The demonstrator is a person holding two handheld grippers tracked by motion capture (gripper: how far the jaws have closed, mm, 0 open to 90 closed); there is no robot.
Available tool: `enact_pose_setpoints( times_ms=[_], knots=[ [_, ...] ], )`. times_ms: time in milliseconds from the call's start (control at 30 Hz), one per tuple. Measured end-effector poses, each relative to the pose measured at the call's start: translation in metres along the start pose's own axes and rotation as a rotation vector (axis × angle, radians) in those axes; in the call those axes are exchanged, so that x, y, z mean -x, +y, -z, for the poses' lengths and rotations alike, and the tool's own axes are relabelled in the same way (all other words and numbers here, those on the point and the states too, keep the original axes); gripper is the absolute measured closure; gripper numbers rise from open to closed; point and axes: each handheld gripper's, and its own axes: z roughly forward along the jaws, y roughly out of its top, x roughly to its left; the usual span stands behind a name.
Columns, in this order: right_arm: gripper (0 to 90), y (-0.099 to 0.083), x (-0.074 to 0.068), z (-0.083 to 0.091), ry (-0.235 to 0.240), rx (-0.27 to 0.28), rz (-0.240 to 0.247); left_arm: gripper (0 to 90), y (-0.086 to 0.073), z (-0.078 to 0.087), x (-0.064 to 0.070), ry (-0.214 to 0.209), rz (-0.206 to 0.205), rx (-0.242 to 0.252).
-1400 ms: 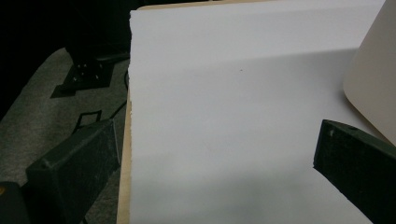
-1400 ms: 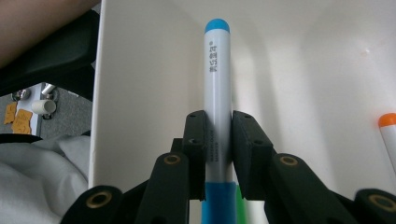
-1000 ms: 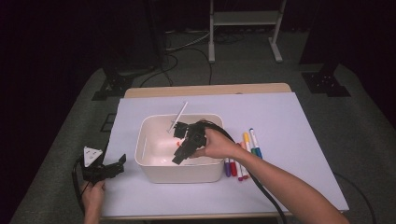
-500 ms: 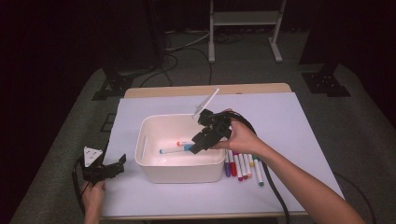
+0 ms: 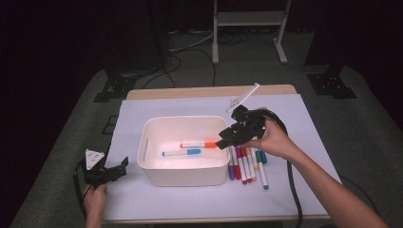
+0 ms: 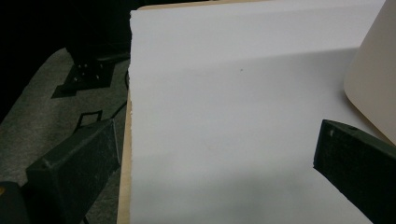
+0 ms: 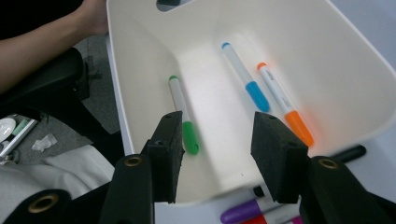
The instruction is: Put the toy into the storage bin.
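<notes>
The right claw (image 7: 217,154) hangs open and empty over the white bin (image 7: 355,60), markers (image 7: 245,77) beyond it; the left claw (image 6: 210,158) gapes empty.

White paper sheet (image 5: 304,190) over wooden table (image 5: 209,91), metal stand (image 5: 247,28) beyond.

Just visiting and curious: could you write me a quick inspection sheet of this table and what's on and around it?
Surface: table under white sheet.
Job's things: white bin holding green marker, blue marker, orange marker; loose markers lying right of it.
Clutter: nothing seen.
Grippers: right gripper open over the bin's right rim; left gripper open, at table's left edge.
Cables: black cable trailing along right forearm.
Surroundings: dark room, metal stand behind.
</notes>
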Motion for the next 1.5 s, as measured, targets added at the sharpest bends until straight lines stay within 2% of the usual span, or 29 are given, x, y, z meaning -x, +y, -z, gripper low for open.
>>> enact_pose_setpoints(
  times_ms=[100, 167, 267, 300, 400, 433, 600, 733, 1167, 1500],
  knots=[
    [52.5, -0.011, 0.006, 0.007, -0.015, 0.011, -0.022, 0.0, 0.0, 0.0, 0.0, 0.001, 0.0, 0.001],
    [52.5, -0.022, 0.011, 0.012, -0.028, 0.018, -0.056, 0.0, 0.0, 0.0, 0.0, 0.001, -0.002, 0.0],
    [52.5, -0.03, 0.015, 0.015, -0.032, 0.028, -0.062, 0.0, 0.0, 0.0, 0.0, 0.002, 0.0, 0.0],
    [52.6, -0.038, 0.02, 0.018, -0.039, 0.031, -0.075, 0.0, 0.0, 0.0, 0.0, 0.003, -0.001, 0.002],
    [52.6, -0.044, 0.023, 0.019, -0.045, 0.036, -0.088, 0.0, 0.0, 0.0, 0.0, 0.003, 0.0, 0.005],
    [52.5, -0.054, 0.028, 0.021, -0.054, 0.036, -0.105, 0.0, 0.0, 0.0, 0.0, 0.003, 0.001, 0.005],
    [52.4, -0.07, 0.037, 0.023, -0.069, 0.034, -0.135, 0.0, 0.0, 0.0, 0.001, 0.004, -0.003, 0.002],
    [52.3, -0.087, 0.049, 0.024, -0.091, 0.031, -0.181, 0.0, 0.0, 0.0, 0.001, 0.004, -0.004, 0.002],
    [52.1, -0.111, 0.073, 0.018, -0.135, 0.016, -0.249, 0.0, 0.0, 0.0, 0.001, 0.002, -0.007, 0.001],
    [52.1, -0.119, 0.087, 0.006, -0.157, -0.006, -0.266, 0.0, 0.0, 0.0, 0.001, 0.001, -0.006, 0.002]
  ],
)
